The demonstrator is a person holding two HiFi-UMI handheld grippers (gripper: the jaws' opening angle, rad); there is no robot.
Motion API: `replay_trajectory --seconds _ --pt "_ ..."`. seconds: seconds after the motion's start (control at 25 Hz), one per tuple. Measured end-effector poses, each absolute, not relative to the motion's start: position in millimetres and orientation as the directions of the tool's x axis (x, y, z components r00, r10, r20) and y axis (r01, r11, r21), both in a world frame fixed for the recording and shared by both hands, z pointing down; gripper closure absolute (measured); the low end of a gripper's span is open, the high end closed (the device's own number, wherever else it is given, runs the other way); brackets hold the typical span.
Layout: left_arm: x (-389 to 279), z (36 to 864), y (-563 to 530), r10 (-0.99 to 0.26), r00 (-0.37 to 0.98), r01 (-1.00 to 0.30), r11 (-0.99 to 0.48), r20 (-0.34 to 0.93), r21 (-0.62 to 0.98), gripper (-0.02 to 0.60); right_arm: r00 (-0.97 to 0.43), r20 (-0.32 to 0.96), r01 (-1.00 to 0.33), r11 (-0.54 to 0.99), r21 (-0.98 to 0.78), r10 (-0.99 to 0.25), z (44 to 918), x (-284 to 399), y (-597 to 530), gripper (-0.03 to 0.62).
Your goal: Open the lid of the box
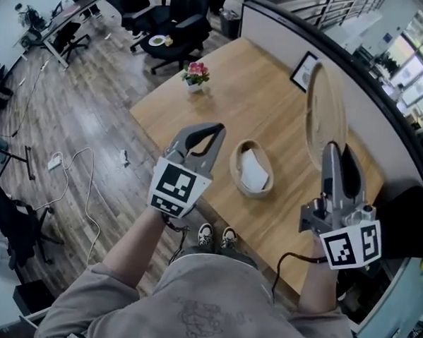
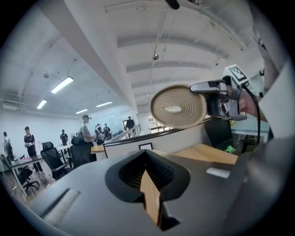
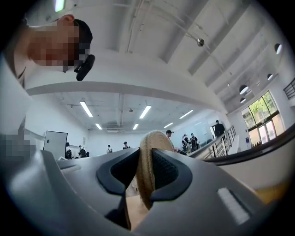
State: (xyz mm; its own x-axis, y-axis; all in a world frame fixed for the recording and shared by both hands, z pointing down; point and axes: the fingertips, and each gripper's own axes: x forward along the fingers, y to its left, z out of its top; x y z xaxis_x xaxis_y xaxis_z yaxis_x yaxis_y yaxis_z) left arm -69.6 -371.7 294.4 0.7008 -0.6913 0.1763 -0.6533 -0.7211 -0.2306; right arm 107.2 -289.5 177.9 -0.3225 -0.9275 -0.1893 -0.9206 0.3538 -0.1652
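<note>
A woven oval box point(image 1: 252, 168) stands uncovered on the wooden table point(image 1: 229, 105), with something white inside it. Its round woven lid point(image 1: 323, 114) is lifted clear of the box and stands on edge in the air to the right. My right gripper point(image 1: 334, 151) is shut on the lid's lower rim. In the right gripper view the lid point(image 3: 146, 161) sits pinched edge-on between the pads of that gripper point(image 3: 145, 173). My left gripper point(image 1: 212, 129) hovers left of the box, shut and empty. From the left gripper view the lid point(image 2: 177, 107) shows flat-on above the closed left gripper point(image 2: 147, 173).
A small pot of pink flowers point(image 1: 196, 75) stands at the table's far corner. A framed picture point(image 1: 303, 70) leans against the partition behind the lid. Office chairs point(image 1: 170, 21) stand beyond the table, and a cable point(image 1: 83, 186) trails over the wood floor on the left.
</note>
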Motion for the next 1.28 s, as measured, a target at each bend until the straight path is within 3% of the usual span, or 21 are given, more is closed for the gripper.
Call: replay_trajectory --seconds 0.36,1.28 --pt "-91 221 -334 -0.714 0.698 -0.68 -0.687 0.062 -0.257 0.58 -0.294 -0.276 -0.943 0.325 -0.072 -0.915 129 113 -241 0.505" --pt "-103 239 -294 -0.731 0.668 -0.702 -0.681 0.138 -0.21 0.58 -0.313 -0.101 -0.936 0.325 -0.138 -0.944 181 112 -213 0.505"
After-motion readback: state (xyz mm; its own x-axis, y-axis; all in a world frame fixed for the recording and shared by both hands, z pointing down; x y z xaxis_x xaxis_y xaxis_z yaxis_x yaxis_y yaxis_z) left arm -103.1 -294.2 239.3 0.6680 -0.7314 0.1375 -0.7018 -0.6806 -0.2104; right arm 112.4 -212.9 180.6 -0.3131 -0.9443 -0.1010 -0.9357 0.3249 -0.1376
